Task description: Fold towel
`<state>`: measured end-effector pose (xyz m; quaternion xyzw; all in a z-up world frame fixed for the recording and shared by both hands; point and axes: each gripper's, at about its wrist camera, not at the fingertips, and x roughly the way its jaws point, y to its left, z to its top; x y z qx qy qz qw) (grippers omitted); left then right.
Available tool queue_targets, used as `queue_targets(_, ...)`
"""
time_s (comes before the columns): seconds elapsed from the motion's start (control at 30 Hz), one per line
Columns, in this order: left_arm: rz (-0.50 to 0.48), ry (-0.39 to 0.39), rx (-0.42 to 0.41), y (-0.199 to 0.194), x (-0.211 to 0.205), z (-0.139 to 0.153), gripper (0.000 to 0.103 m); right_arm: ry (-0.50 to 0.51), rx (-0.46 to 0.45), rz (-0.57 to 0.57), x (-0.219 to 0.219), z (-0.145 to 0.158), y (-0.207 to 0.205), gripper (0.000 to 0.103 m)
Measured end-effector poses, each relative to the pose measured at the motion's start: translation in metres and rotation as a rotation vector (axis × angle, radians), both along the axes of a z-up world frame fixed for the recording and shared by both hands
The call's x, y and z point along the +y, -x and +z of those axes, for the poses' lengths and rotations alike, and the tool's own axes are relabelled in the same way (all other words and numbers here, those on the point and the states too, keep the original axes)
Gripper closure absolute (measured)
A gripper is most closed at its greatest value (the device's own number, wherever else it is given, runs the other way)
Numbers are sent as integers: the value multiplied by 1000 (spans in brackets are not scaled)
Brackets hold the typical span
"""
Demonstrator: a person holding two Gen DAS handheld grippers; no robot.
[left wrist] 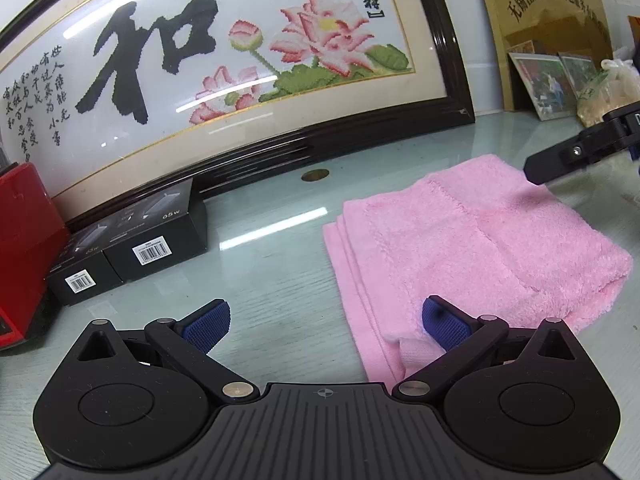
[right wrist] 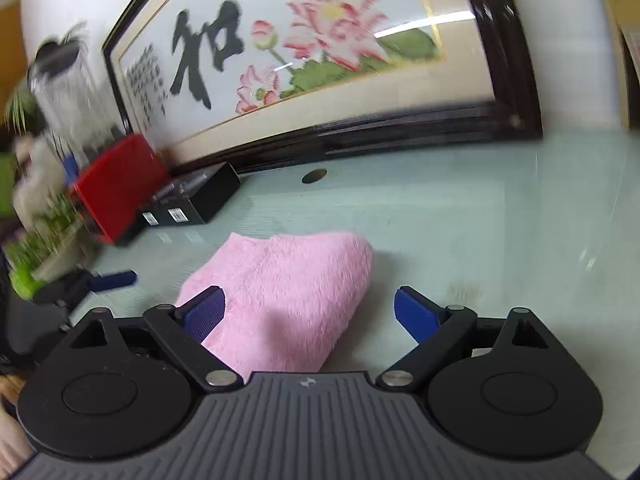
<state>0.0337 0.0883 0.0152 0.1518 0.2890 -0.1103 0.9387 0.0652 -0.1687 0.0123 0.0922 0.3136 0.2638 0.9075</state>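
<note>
Nearest us in the left wrist view are the left tongs [left wrist: 326, 326], spread wide with nothing between their blue pads. One pad [left wrist: 444, 326] sits over the near corner of the pink towel [left wrist: 472, 248], the other over bare table [left wrist: 280, 264]; we cannot tell whether the pad touches the cloth. The towel lies folded into a thick stack on the glass-topped table, ahead and to the right of these tongs, its layered edges stepped along the side facing them.

Beyond the towel's far right corner we see part of the right tongs [left wrist: 538, 172], a black fingertip close over the cloth. In the right wrist view the right tongs [right wrist: 310, 314] are also spread apart and grip nothing, with the towel [right wrist: 288, 292] directly between and just ahead of the fingers.

Left of the left tongs stand two black boxes [left wrist: 132, 248] with barcode labels and a red box [left wrist: 24, 248]. Ahead, a framed cross-stitch picture [left wrist: 240, 52] of lotus flowers leans at the back of the table.
</note>
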Motion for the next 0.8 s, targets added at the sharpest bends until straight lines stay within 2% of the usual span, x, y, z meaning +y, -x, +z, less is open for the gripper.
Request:
queue_targets(0.07, 1, -2, 1, 0, 0, 0, 0, 103, -31, 30, 25, 9, -5, 9)
queue_targets(0.17, 4, 1, 10, 3, 4, -3, 0, 241, -20, 64, 63, 14, -17, 9)
queue_targets(0.23, 5, -4, 12, 3, 5, -2, 0, 391, -14, 44, 95, 10, -25, 9)
queue_targets(0.3, 4, -14, 8, 5, 4, -2, 0, 536, -61, 50, 125, 3, -29, 9)
queue_targets(0.33, 4, -20, 5, 5, 4, -2, 0, 566, -83, 61, 136, 3, -32, 9)
queue_targets(0.4, 3, -28, 1, 6, 3, -2, 0, 571, -105, 90, 152, 4, -38, 9)
queue_targets(0.53, 3, -29, 2, 7, 4, -2, 0, 439, -28, 157, 160, 2, -55, 9)
queue_targets(0.6, 3, -28, 2, 7, 4, -2, 0, 416, -23, 146, 158, -1, -56, 9)
queue_targets(0.73, 4, -27, 1, 6, 5, -1, 0, 306, -23, 124, 136, 21, -46, 9)
queue_targets(0.8, 5, -26, 1, 6, 6, -1, 0, 286, -29, 102, 122, 34, -41, 9)
